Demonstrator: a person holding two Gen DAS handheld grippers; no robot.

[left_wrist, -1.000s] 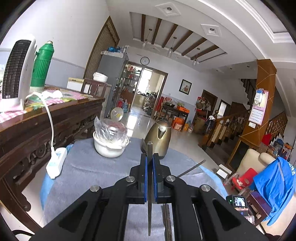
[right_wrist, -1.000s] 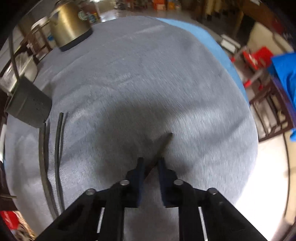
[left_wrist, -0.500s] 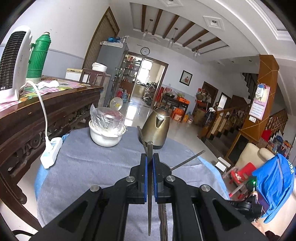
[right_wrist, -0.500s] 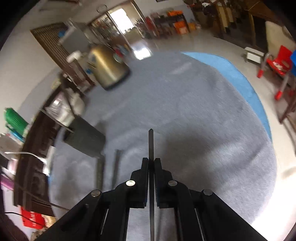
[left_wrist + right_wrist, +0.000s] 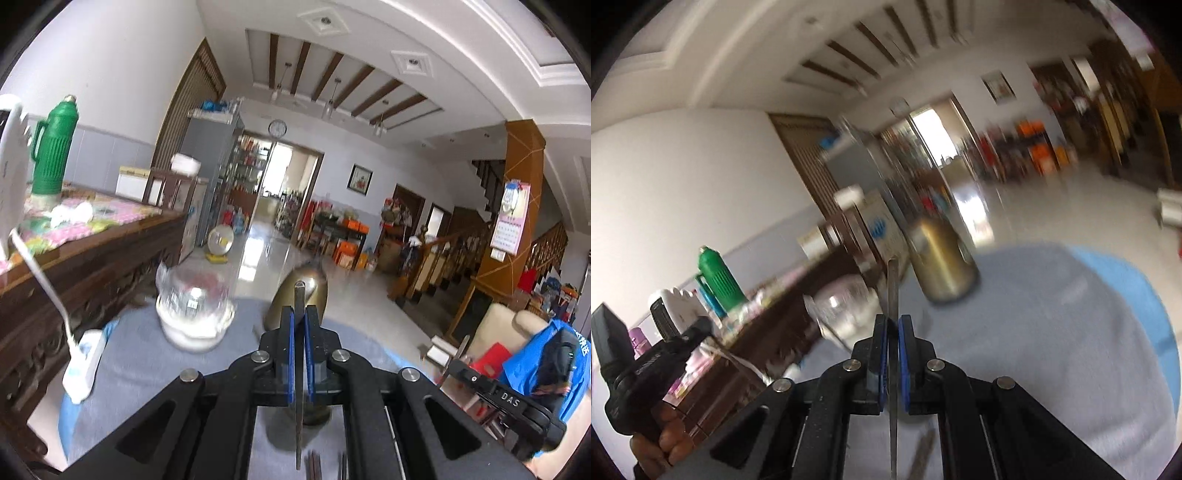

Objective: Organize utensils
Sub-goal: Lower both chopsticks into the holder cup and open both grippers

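In the left wrist view my left gripper (image 5: 300, 314) is shut on a thin flat metal stick (image 5: 299, 291). The stick's tip pokes out past the pads towards the gold kettle (image 5: 314, 291). My right gripper (image 5: 893, 323) is shut on a second thin metal stick (image 5: 893, 284), which it holds above the grey tablecloth (image 5: 1052, 350). Loose dark sticks (image 5: 314, 466) lie on the cloth below the left fingers, and the right wrist view shows one (image 5: 923, 456) too. A dark round thing (image 5: 314, 411) sits under the left gripper, mostly hidden.
A white bowl under plastic wrap (image 5: 194, 321) stands left of the kettle (image 5: 940, 262). A white power strip (image 5: 83, 365) hangs at the cloth's left edge, beside a dark wooden sideboard (image 5: 92, 258). The right gripper (image 5: 453, 365) shows at the right, and a hand (image 5: 661, 443) holds the left gripper (image 5: 701, 326).
The right gripper closed on a stick lying on the cloth, lifted it and swung up from pointing down to near level. The left gripper moved forward and up, towards the kettle.
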